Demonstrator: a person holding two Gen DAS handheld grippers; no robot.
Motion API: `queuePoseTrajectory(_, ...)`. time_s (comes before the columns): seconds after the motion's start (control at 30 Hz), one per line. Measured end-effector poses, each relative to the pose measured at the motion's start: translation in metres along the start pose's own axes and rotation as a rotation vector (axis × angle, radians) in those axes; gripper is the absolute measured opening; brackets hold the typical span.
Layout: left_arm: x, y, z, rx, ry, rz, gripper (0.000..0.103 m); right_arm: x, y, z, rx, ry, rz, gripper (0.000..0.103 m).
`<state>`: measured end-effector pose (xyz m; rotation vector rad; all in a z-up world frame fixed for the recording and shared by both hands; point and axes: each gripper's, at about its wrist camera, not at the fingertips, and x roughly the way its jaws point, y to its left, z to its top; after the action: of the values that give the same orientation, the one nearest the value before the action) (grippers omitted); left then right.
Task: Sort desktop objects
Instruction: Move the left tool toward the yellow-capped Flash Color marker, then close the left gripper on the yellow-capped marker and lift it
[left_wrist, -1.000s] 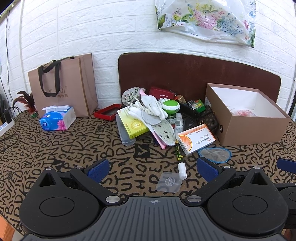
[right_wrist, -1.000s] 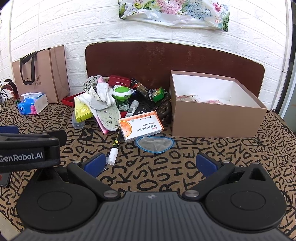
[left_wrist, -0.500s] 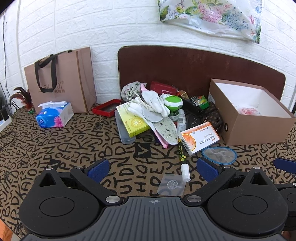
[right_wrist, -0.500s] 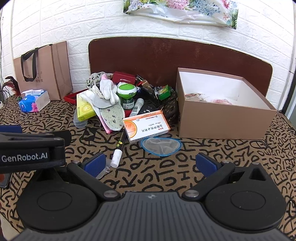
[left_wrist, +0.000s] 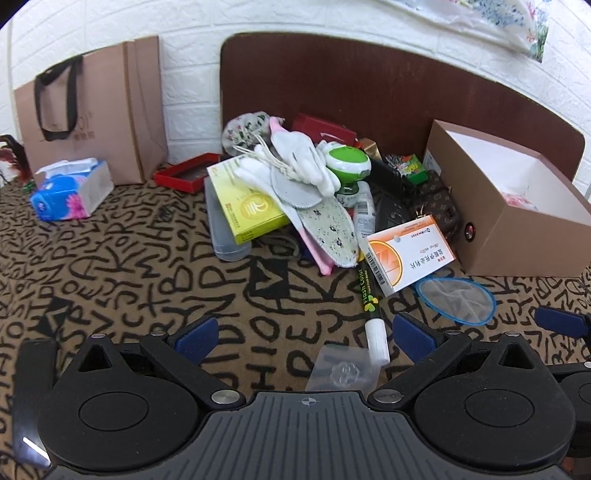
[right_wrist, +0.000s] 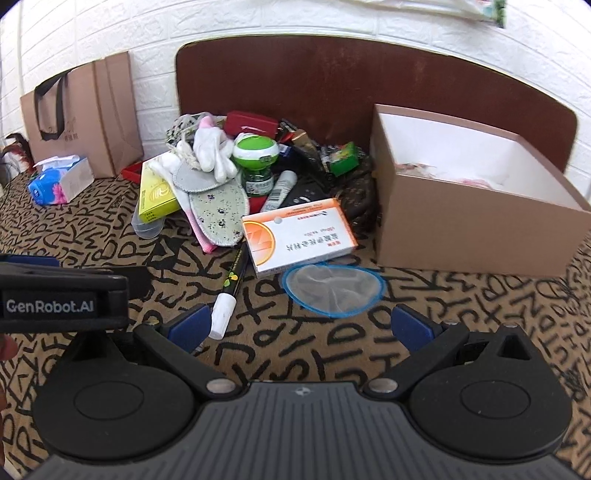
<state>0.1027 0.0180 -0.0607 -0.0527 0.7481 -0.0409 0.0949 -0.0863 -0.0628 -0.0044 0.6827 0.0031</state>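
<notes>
so, both grippers hang low over the letter-print tablecloth (left_wrist: 122, 266), each spread wide with nothing between its fingers. the left gripper (left_wrist: 303, 334) faces the heap of clutter; just ahead of its right finger lies a black marker (left_wrist: 371, 308) with a white cap, and beside that cap a small clear plastic packet (left_wrist: 341, 371) sits flat on the cloth. the right gripper (right_wrist: 301, 326) is alongside, pointed at a blue-rimmed mesh strainer (right_wrist: 332, 290) lying flat in front of it. touching the strainer's far edge is an orange-and-white medicine box (right_wrist: 299, 236), which leans on the pile. the pile itself holds a yellow box (left_wrist: 247, 206), a spotted insole (left_wrist: 325, 229), white gloves (left_wrist: 299, 162) on top and a green-and-white round gadget (left_wrist: 349, 164); behind them is darker stuff i can't properly make out. to the right stands an open brown cardboard box (right_wrist: 472, 229) with something pinkish inside. off to the left a tissue pack (left_wrist: 70, 188) sits near a paper bag (left_wrist: 92, 122) against the brick wall.
</notes>
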Motion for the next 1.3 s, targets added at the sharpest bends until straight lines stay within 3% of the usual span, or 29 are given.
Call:
queuePoseTrajectory(0.3, 0.042, -0.009, 0.014, 0.038, 0.036, -0.102, 0.101, 0.045, 0.000, 0.003, -0.070, -0.002, 0.105, 0.101)
queuePoseTrajectory(0.5, 0.074, -0.017, 0.019, 0.073, 0.103, -0.180, 0.077, 0.062, 0.020, -0.002, -0.098, -0.010, 0.202, 0.080)
queuePoseTrajectory(0.57, 0.082, -0.017, 0.020, 0.078, 0.115, -0.201, 0.068, 0.065, 0.024, -0.002, -0.106, -0.015, 0.222, 0.069)
queuePoseTrajectory(0.63, 0.090, -0.015, 0.021, 0.065, 0.135, -0.222, 0.051, 0.070, 0.025, -0.002, -0.100, -0.011, 0.233, 0.060)
queuePoseTrajectory(0.77, 0.106, -0.013, 0.025, 0.048, 0.172, -0.255, 0.042, 0.086, 0.026, -0.002, -0.091, 0.017, 0.216, 0.039)
queuePoseTrajectory(0.9, 0.113, -0.019, 0.029, 0.067, 0.180, -0.254, 0.057, 0.097, 0.024, -0.002, -0.053, 0.044, 0.230, 0.035)
queuePoseTrajectory(0.93, 0.116, -0.022, 0.029, 0.071, 0.187, -0.255, 0.056, 0.099, 0.025, -0.002, -0.055, 0.044, 0.226, 0.035)
queuePoseTrajectory(1.03, 0.120, -0.022, 0.026, 0.051, 0.196, -0.262, 0.042, 0.102, 0.025, -0.003, -0.056, 0.047, 0.219, 0.034)
queuePoseTrajectory(1.1, 0.120, -0.022, 0.025, 0.031, 0.199, -0.274, 0.021, 0.103, 0.022, -0.004, -0.042, 0.051, 0.226, 0.033)
queuePoseTrajectory(1.13, 0.119, -0.022, 0.024, 0.027, 0.201, -0.283, 0.017, 0.102, 0.021, -0.004, -0.040, 0.054, 0.227, 0.031)
queuePoseTrajectory(1.23, 0.111, -0.027, 0.019, 0.031, 0.205, -0.280, 0.017, 0.098, 0.017, -0.004, -0.028, 0.071, 0.244, 0.023)
queuePoseTrajectory(1.3, 0.103, -0.030, 0.013, 0.032, 0.212, -0.283, 0.017, 0.093, 0.014, -0.007, -0.025, 0.082, 0.253, 0.023)
